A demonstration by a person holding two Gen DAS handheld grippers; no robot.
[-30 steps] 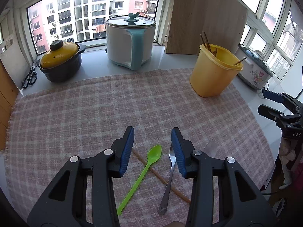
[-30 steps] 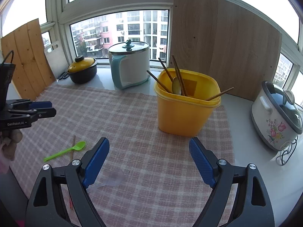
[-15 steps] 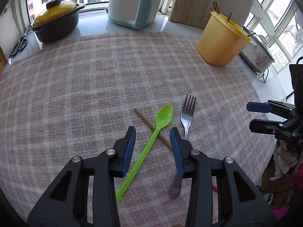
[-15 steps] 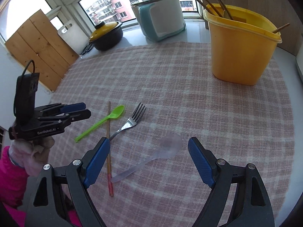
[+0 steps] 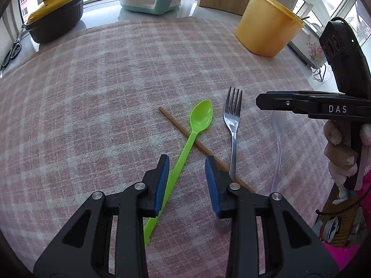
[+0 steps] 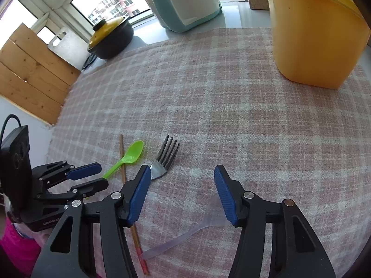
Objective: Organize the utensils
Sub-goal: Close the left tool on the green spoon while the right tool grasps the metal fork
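Four utensils are laid on the checked cloth [image 5: 104,88]: a green spoon [image 5: 197,125] crossing a chopstick [image 5: 176,125], a fork [image 5: 233,125] and a clear spoon [image 6: 185,236]. The green spoon's handle is straddled, ungripped, by the left gripper [image 5: 186,164], its jaws just narrowed. The clear spoon's bowl is bracketed, untouched, by the half-closed right gripper [image 6: 182,173].

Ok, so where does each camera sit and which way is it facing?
Left wrist: on the left tongs, looking down at the green spoon; the right tongs and a hand show.
Right wrist: on the right tongs, looking down at the clear spoon; the left tongs show.
Shared: fork, chopstick, yellow tub.
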